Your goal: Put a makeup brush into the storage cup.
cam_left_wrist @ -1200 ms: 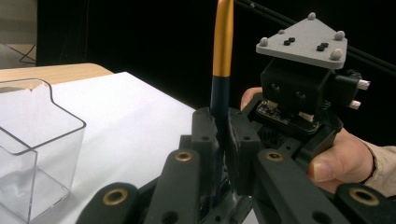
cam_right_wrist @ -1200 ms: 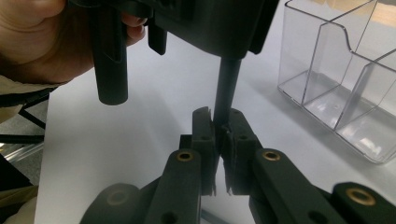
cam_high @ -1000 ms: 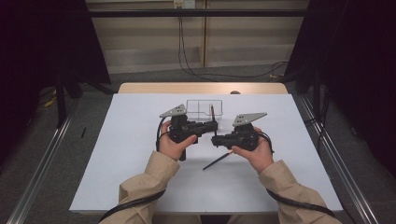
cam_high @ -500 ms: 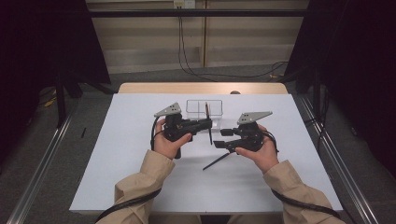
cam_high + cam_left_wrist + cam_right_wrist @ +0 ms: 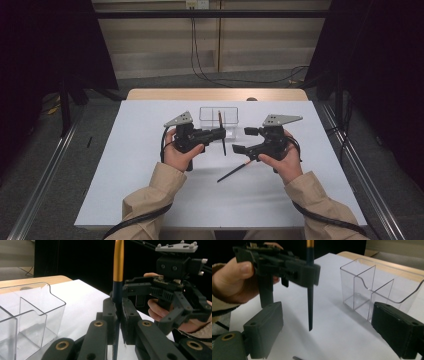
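Clear organizer [image 5: 218,116] stood just beyond; with my left tool [image 5: 220,133] pinching the upright pen [image 5: 220,131] and right tool [image 5: 242,140] just spread empty, I judged a plumb lowering into one compartment best.

Pen [image 5: 220,134] upright in my left gripper [image 5: 221,133] rn, clamped tight between the jaws approx mid-barrel. Dark navy lower barrel, gold/orange upper part [image 5: 118,260], tip pointing down and hanging clear above the white sheet, not touching. It's just in front of the clear plastic organizer [image 5: 219,121], which is an open-top box w/ divider walls making several compartments, standing upright on the sheet toward the far edge; pen isn't inside any compartment. 2nd pen [image 5: 235,171] lies flat on the sheet, dark w/ a lighter end, angled diagonally, just below my right gripper [image 5: 242,140], whose jaws have just been opening, nothing between them
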`<action>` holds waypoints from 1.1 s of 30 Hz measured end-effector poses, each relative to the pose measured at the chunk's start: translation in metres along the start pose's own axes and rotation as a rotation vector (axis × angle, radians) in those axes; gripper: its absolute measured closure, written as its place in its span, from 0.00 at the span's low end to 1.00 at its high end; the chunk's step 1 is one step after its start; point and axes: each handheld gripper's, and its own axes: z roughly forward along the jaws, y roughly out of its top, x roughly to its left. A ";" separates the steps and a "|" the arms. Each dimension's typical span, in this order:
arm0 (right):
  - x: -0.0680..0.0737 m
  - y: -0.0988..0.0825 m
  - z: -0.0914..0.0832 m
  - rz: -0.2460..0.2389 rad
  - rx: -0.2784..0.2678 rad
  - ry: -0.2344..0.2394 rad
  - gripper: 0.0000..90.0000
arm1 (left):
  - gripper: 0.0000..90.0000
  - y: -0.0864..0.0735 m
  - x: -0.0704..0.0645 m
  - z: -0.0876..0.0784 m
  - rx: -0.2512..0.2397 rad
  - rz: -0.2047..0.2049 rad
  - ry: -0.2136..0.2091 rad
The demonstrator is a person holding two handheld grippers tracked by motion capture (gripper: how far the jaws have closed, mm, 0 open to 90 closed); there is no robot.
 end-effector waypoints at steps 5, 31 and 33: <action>-0.001 0.006 -0.002 0.006 -0.028 -0.010 0.08 | 0.93 -0.002 0.001 0.001 0.006 -0.003 0.003; 0.006 0.034 0.003 -0.035 -0.121 -0.005 0.47 | 0.93 -0.001 -0.007 0.010 0.029 0.027 -0.020; 0.007 0.034 0.004 -0.036 -0.123 -0.003 0.50 | 0.93 -0.001 -0.008 0.010 0.031 0.028 -0.018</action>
